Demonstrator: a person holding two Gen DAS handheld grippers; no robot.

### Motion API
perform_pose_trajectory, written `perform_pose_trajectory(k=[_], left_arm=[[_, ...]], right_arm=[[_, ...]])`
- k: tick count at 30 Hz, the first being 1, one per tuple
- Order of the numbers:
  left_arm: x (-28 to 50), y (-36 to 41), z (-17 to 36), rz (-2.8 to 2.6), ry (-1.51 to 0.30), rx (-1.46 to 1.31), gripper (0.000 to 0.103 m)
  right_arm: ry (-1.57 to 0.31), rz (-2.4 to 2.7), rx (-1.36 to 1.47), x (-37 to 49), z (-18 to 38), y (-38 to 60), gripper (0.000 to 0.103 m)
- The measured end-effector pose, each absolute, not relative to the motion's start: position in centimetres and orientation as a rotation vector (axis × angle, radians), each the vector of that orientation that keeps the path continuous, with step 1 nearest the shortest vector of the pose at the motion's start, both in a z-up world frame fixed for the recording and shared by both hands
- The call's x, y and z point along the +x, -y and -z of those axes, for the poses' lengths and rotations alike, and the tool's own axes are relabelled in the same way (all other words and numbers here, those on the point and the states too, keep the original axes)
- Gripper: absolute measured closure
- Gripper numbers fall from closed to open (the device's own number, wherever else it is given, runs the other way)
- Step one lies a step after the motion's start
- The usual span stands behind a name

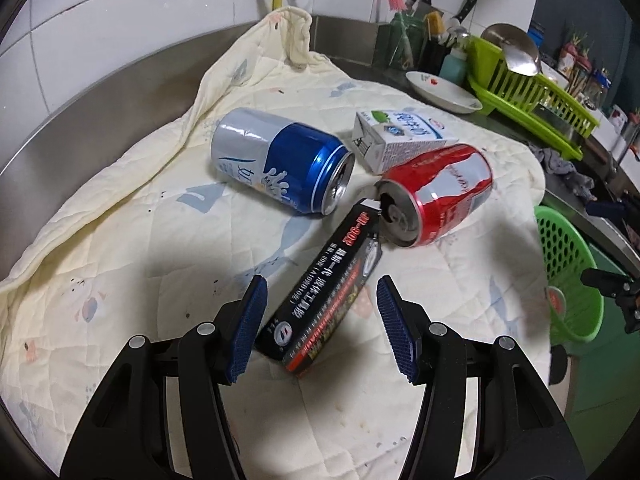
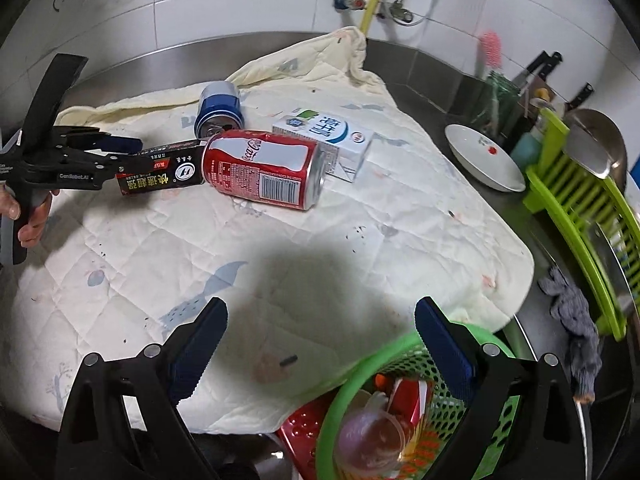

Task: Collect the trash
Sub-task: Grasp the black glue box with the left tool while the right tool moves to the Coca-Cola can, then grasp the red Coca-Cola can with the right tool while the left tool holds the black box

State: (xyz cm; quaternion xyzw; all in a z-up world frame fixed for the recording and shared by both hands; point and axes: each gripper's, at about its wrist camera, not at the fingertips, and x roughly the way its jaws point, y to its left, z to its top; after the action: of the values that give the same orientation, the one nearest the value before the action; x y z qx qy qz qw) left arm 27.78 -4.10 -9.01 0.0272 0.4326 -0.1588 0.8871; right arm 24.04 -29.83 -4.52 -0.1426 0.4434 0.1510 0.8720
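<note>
Four pieces of trash lie on the cream quilted cloth (image 1: 120, 240), and the red can (image 1: 440, 196) at their middle serves as the marker for the rest. The blue can (image 1: 280, 160) lies on its side just left of the red can in the left wrist view, and the white milk carton (image 1: 400, 136) sits just behind it, touching or nearly so. The black box (image 1: 320, 304) points its far end at the red can's open mouth, touching it or close to it.

The left gripper (image 1: 320, 320) stands about half open with the black box between its blue pads; whether the pads press on the box cannot be told. The right gripper (image 2: 320, 344) is wide open and holds nothing, its jaws well nearer the camera than the red can. The green basket (image 2: 360, 364), with scraps inside, lies below its right finger at the cloth's edge.
</note>
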Motion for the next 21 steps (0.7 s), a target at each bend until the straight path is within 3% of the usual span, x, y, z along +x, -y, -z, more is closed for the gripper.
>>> perform_pose_trajectory(k=[7,15,21], left_arm=[[28.8,4.0,10.1,0.341,-0.908,0.052,0.047],[28.2,4.2,10.3,0.361,-0.875,0.034,0.078],[27.4,4.2,10.3,0.343,-0.856,0.019,0.083]], right_arm=[[-0.944,-0.373,-0.367,26.9,5.1,28.5,0.011],[-0.935,-0.47,-0.484,30.1,4.8,25.9,0.011],[-0.915,-0.534,-0.635,32.0,5.1,23.6,0.01]])
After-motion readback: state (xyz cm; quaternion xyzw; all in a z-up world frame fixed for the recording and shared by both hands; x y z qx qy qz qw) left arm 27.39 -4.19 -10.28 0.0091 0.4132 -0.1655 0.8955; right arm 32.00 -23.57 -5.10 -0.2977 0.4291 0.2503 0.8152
